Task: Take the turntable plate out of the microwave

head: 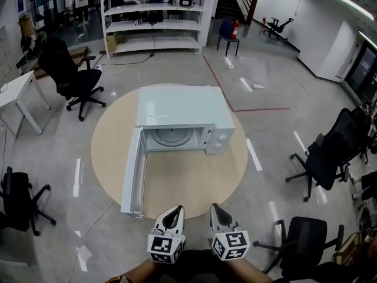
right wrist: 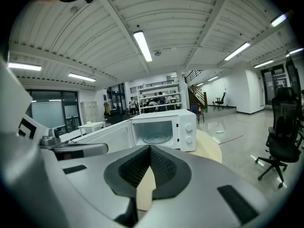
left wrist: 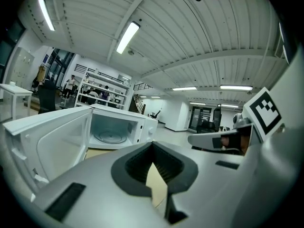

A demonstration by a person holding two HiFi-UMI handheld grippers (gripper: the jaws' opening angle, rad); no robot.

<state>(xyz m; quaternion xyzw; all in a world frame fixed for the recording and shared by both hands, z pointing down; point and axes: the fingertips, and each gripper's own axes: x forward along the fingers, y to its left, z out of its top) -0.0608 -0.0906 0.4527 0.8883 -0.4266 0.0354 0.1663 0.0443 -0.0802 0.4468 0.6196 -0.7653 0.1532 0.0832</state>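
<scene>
The turntable plate [head: 171, 138] lay flat inside the microwave [head: 184, 107], reachable since the door [head: 133, 173] stood wide open, while the left tongs [head: 174, 212] and right tongs [head: 217, 210] hovered short of the table [head: 194, 184], both closed tip to tip on nothing

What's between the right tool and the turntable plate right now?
Only bare table. In the head view, the right tool hangs at its near edge, the turntable plate sits inside the open microwave, and the door is swung left, clear.
</scene>
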